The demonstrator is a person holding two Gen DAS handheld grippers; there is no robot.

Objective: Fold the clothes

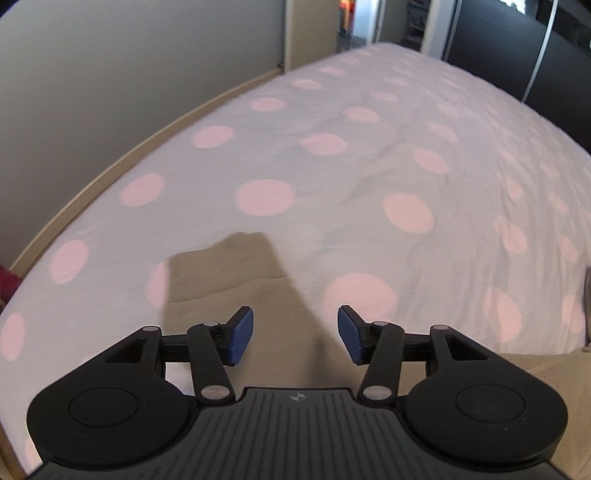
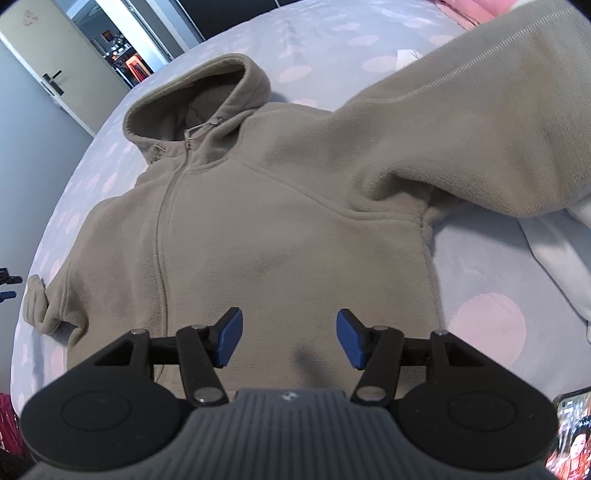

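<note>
hoodie: 1, beige fleece hoodie (image 2: 280, 229), front up, spread flat on the bed, zip closed, hem toward the right gripper
hood: 1, hood (image 2: 207, 99) lying open at the far end, two drawcord toggles visible at the collar
sleeves: 2. One sleeve (image 2: 480, 122) runs out to the upper right, thick and rumpled where it meets the body. The other ends in a cuff (image 2: 35, 302) at the left edge of the right wrist view
cuff, left view: same beige fabric (image 1: 236, 273) lies flat on the sheet, just ahead of the left gripper's pads; motion-blurred
left gripper: 1, left gripper (image 1: 295, 334), jaws partway apart, nothing pinched, fabric below and between the blue pads, not gripped
right gripper: 1, right gripper (image 2: 290, 338), jaws about half spread, nothing between them, hanging over the lower front of the hoodie
pads: 4 blue, two per gripper
bed sheet: 1, bed sheet (image 1: 369, 166), pale with pink dots, wrinkled
other cloth: 1 white piece (image 2: 565, 258) at right, partly under the sleeve; 1 pink piece (image 2: 465, 11) at the top
phone: 1, phone (image 2: 572, 432), screen lit, bottom right corner
door: 1, door (image 2: 40, 62) with a handle, upper left
</note>
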